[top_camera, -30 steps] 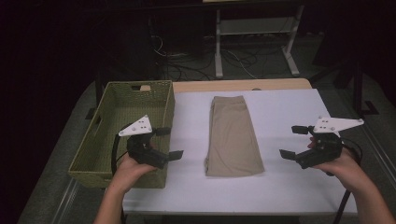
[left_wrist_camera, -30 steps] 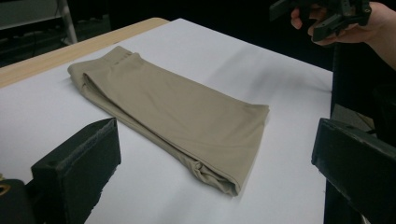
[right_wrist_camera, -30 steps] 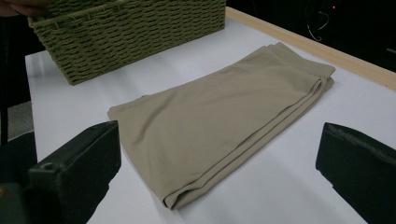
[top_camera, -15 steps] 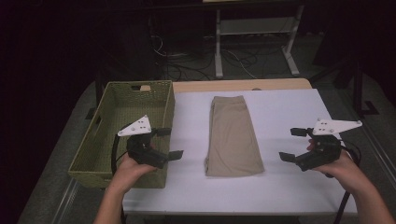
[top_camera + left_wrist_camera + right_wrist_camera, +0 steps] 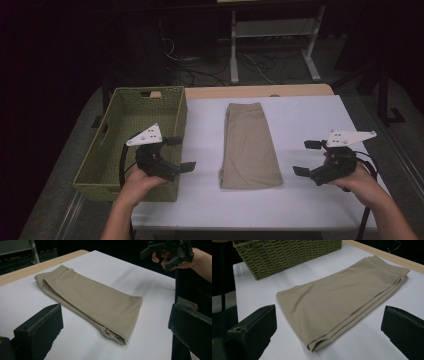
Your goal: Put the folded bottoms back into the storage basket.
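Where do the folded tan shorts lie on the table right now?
In the high view the folded tan shorts lie flat mid-table on the white table, just right of the green wicker basket, between the two open grippers.

White table (image 5: 310,120): folded khaki shorts (image 5: 248,147) centre, green basket (image 5: 115,150) left.

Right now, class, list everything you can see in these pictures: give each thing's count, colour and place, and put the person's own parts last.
Folded shorts: one, tan, lying flat at the middle of the table.
Basket: one, green woven, on the table's left side, nothing visible inside.
Table: one, white top with a wooden far edge.
Frame: one, white metal, on the floor behind the table.
Cables: several, dark, on the floor behind.
Left gripper: one, black, open, over the basket's near right corner.
Right gripper: one, black, open, right of the shorts.
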Demonstrator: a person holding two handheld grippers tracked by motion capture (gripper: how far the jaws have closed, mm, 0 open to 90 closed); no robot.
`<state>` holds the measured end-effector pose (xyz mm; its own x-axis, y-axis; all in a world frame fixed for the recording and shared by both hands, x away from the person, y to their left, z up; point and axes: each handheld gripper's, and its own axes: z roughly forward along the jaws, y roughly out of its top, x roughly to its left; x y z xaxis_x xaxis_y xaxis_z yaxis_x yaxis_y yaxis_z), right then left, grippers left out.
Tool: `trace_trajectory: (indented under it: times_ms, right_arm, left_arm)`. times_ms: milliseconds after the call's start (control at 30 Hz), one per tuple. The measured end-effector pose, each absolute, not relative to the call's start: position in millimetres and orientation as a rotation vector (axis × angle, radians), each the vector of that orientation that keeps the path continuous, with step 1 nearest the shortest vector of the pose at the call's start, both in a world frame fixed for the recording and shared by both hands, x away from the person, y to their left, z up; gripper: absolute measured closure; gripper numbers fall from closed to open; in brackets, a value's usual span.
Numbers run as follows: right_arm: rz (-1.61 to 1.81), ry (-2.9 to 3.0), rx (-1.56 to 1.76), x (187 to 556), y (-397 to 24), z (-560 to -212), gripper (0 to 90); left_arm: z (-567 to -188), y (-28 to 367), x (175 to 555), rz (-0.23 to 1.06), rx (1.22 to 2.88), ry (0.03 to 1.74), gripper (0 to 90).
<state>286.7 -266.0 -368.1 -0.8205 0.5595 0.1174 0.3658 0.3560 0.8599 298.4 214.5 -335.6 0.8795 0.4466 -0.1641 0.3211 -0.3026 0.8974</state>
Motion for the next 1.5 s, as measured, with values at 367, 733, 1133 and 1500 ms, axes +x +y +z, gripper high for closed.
trace_trajectory:
  times_ms: [367,733,1133,1500]
  right_arm:
    - [1.445,2.455,0.801,292.8,-249.1,-370.4,0.0]
    - [1.42,2.508,0.753,301.7,-231.1,-374.0,0.1]
    - [1.404,2.548,0.717,311.6,-211.7,-376.1,0.4]
    - [1.391,2.584,0.682,318.9,-194.6,-379.7,1.6]
  left_arm:
    - [-335.5,215.3,297.9,0.133,1.904,0.567,0.0]
    - [-335.5,215.5,297.6,0.134,1.902,0.565,0.0]
    - [-335.5,216.4,297.9,0.129,1.897,0.561,0.0]
    - [-335.6,216.8,298.2,0.12,1.893,0.559,0.0]
